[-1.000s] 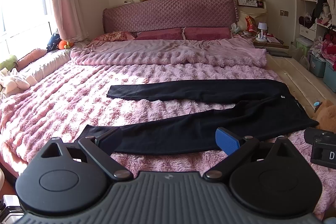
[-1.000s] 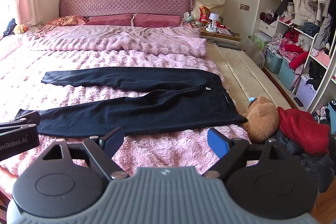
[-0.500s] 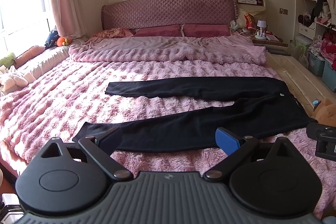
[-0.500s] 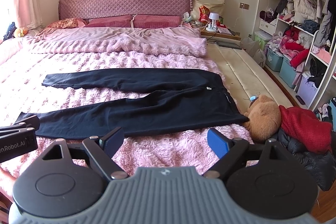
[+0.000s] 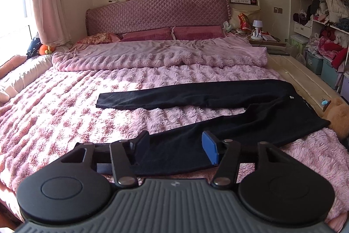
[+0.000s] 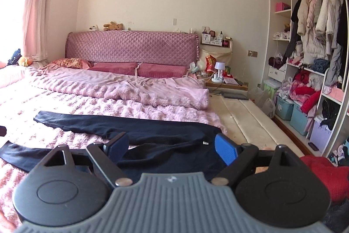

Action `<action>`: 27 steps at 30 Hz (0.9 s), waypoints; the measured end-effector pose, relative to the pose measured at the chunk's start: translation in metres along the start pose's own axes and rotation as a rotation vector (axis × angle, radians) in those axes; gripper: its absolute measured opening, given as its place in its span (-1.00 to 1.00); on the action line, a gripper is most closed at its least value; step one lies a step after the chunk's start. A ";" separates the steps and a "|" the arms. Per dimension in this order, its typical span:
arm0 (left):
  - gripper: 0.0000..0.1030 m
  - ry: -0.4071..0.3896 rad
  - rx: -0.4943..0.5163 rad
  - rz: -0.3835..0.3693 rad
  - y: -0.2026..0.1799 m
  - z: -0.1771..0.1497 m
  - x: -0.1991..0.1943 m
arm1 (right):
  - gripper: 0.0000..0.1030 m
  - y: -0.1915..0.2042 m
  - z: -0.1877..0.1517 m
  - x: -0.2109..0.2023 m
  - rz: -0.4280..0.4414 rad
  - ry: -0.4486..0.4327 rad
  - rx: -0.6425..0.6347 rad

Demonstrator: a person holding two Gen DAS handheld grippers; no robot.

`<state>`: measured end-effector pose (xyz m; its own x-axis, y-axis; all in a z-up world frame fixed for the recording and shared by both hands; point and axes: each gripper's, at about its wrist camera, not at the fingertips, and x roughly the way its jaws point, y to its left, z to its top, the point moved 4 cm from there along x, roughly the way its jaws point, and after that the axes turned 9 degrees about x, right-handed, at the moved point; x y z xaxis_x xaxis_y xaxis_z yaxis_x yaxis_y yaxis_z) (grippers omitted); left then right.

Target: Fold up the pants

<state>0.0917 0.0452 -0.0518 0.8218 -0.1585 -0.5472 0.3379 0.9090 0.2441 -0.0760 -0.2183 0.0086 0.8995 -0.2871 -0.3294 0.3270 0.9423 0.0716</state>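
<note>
L fingers (image 5: 145, 143) nearer, astride pants (image 5: 218, 115) hem

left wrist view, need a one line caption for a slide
Left gripper, jaws just closing, poised over the near leg of black pants spread flat on a pink fleece bed.

Both grippers nearer the pants (image 5: 218, 121) — left gripper (image 5: 176, 146) jaws narrowed

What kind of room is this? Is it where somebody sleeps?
Yes, it looks like a bedroom in a home. A big bed with a quilted headboard fills most of it, coats hang in an open wardrobe, and black pants lie spread on the fuzzy pink blanket.
</note>
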 end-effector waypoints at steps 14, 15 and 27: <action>-0.12 0.207 0.355 -0.055 0.075 -0.086 0.129 | -0.14 -0.075 -0.062 0.128 0.076 0.188 -0.265; -0.12 0.227 0.389 -0.041 0.080 -0.095 0.137 | -0.23 -0.079 -0.068 0.138 0.081 0.209 -0.281; 0.06 0.392 0.726 0.158 0.129 -0.169 0.213 | -0.25 -0.109 -0.127 0.228 0.043 0.416 -0.396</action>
<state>0.2325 0.1934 -0.2717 0.7107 0.2174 -0.6691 0.5537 0.4138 0.7226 0.0563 -0.3645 -0.1938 0.6936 -0.2306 -0.6824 0.0872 0.9673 -0.2382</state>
